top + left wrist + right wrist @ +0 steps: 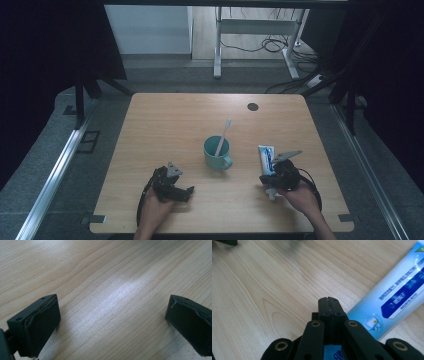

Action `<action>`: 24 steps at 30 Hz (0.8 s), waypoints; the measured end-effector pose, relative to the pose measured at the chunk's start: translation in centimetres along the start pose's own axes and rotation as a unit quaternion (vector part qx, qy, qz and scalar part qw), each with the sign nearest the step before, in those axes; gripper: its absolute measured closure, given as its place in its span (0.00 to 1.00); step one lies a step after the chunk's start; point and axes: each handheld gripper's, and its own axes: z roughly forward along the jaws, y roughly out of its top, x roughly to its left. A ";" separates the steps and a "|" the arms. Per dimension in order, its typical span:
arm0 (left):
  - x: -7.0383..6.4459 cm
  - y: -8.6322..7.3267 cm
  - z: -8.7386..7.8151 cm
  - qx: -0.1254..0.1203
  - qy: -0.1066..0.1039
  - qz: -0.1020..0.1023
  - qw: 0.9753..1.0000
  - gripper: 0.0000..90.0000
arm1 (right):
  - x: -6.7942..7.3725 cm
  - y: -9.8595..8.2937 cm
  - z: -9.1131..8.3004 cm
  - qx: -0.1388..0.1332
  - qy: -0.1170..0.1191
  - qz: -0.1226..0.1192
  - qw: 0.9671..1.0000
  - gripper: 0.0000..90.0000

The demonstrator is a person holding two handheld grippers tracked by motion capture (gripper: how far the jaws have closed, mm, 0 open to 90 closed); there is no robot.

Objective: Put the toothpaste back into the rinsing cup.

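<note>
A teal cup [217,151] stands at the middle of the wooden table [170,120] with a white toothbrush [223,135] leaning in it. To its right lies a blue and white toothpaste tube [265,157], cap toward the person. My right gripper [264,178] rests over the tube's near end. In the right gripper view its jaws [329,302] are pressed together with nothing between them, and the tube [397,295] lies just to their right. My left gripper [188,192] sits left of the cup near the front edge, open [112,322] over bare wood.
A small black disc [253,106] is set into the table's far right part. Beyond the table are a white desk frame [218,50] and loose cables [280,45] on the floor. Dark curtains hang on both sides.
</note>
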 end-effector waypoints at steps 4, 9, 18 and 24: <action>0.0 0.0 0.0 0.000 0.000 0.000 1.000 0.00 | 0.0 -0.2 0.2 0.009 -0.001 -0.001 1.000 0.99; 0.0 0.0 0.0 -0.001 0.000 0.000 1.000 0.00 | 0.0 -0.4 0.3 0.015 0.000 -0.002 1.000 0.99; 0.0 0.0 0.0 0.000 0.000 0.000 1.000 0.00 | -0.8 -1.2 -0.3 0.020 -0.009 0.005 1.000 0.99; 0.0 0.0 0.0 0.000 0.000 0.000 1.000 0.00 | -1.4 -1.8 -0.6 0.020 -0.014 0.012 1.000 0.99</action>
